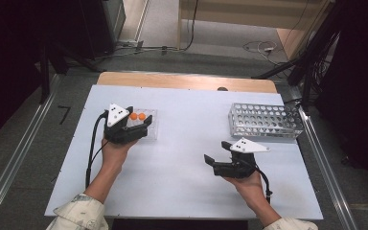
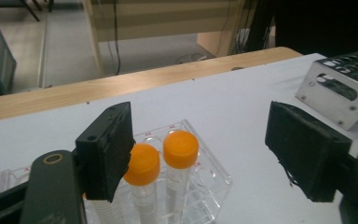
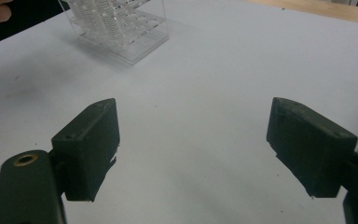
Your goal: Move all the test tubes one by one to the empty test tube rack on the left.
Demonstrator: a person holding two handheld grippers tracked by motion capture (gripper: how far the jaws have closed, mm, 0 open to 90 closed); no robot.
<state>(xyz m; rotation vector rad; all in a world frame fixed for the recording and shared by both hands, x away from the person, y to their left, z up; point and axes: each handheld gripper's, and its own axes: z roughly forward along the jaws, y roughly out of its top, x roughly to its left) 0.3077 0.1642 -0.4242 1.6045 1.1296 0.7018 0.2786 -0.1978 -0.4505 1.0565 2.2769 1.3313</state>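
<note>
- In the left gripper view the left gripper is seen with its jaws spread wide and nothing pressed between them; bare white surface and part of a rack lie in the gap.
- The left pad stands just in front of one orange-capped tube; whether it touches the cap cannot be told.
- A second orange-capped tube stands upright just beside the first, inside the gap and apart from both pads.
- Both tubes are set in a clear plastic rack at the lower middle of that frame; in the high view the rack lies left of centre, with the left gripper directly below it and two orange caps showing at its upper edge.
- In the right gripper view the right gripper is shown with jaws wide apart, only bare white surface between them.
- In the high view the right gripper is found at lower right of centre, held in a hand, its jaws turned toward the left of the frame, well apart from the clear rack.
- A metal rack with rows of round holes stands at the upper right of the high view, near the right gripper but not touching it; its corner appears at the right edge of the left gripper view.
- Everything rests on a white table top, with a wooden strip along its far edge.
</note>
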